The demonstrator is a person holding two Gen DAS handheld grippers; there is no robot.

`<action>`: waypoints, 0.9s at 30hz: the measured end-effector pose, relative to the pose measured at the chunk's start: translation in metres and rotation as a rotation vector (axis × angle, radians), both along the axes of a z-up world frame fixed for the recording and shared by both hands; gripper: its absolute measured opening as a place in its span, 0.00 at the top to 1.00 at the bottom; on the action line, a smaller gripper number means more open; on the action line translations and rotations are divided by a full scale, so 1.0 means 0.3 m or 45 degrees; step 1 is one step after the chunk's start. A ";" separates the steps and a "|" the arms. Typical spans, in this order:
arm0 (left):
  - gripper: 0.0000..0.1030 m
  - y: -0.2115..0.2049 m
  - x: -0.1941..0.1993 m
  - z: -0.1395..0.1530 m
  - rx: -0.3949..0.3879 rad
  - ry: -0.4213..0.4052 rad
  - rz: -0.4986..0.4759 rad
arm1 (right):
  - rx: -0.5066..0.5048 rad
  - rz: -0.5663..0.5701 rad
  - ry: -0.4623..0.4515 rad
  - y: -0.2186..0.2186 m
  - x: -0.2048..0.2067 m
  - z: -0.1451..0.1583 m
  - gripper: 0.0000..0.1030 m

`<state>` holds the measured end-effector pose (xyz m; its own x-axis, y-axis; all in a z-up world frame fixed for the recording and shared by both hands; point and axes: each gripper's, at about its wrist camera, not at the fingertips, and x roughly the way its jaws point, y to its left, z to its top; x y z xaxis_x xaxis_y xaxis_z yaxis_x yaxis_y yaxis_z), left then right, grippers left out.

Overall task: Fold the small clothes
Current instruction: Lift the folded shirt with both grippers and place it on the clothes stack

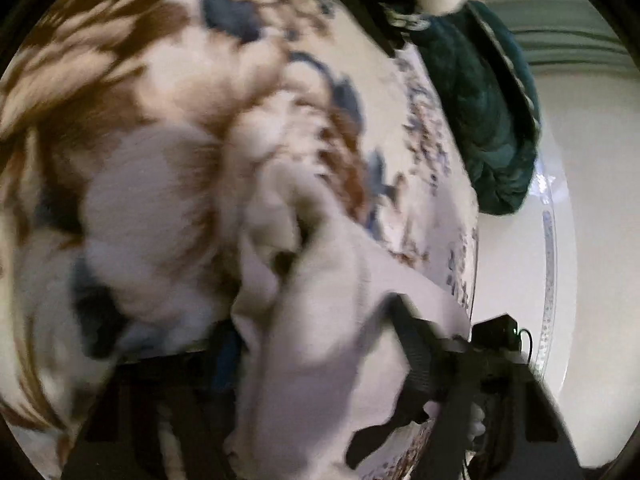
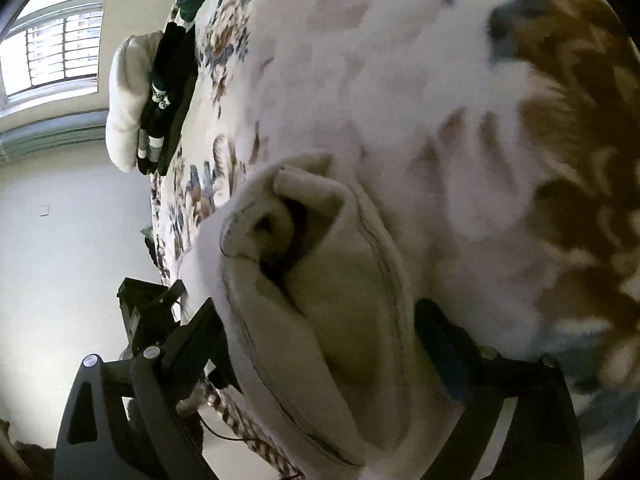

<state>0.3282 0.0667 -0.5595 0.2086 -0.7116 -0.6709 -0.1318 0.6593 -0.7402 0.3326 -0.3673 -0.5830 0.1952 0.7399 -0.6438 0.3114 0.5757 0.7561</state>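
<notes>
A cream garment (image 1: 312, 380) lies bunched on a floral bedspread (image 1: 160, 60). It fills the gap between the fingers of my left gripper (image 1: 316, 332) and covers part of the left one. The view is blurred, so whether the pads press on the cloth does not show. In the right wrist view the same cream garment (image 2: 320, 280) is rolled into folds with a stitched hem. My right gripper (image 2: 320, 320) stands open around it, its fingers wide on either side of the roll and not pinching it.
A dark green garment (image 1: 480, 112) hangs at the bed's far edge. A white fluffy piece (image 2: 128, 96) and black folded items (image 2: 164, 88) sit at the bedspread's (image 2: 440, 80) edge. Beyond are a pale wall and a window (image 2: 52, 48).
</notes>
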 end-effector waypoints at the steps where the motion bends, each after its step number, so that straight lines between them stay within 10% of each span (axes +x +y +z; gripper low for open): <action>1: 0.79 -0.017 -0.001 0.012 0.022 -0.012 -0.012 | 0.016 0.007 0.000 0.006 0.003 0.004 0.43; 4: 0.85 -0.030 -0.003 0.061 0.041 -0.078 0.014 | 0.003 0.001 -0.015 0.021 0.009 0.040 0.75; 16: 0.86 0.106 0.160 0.389 0.003 -0.228 0.097 | -0.104 0.053 -0.130 0.160 0.140 0.382 0.81; 27: 0.86 0.399 0.842 0.737 0.060 -0.461 0.098 | -0.117 0.026 -0.372 0.239 0.264 0.473 0.81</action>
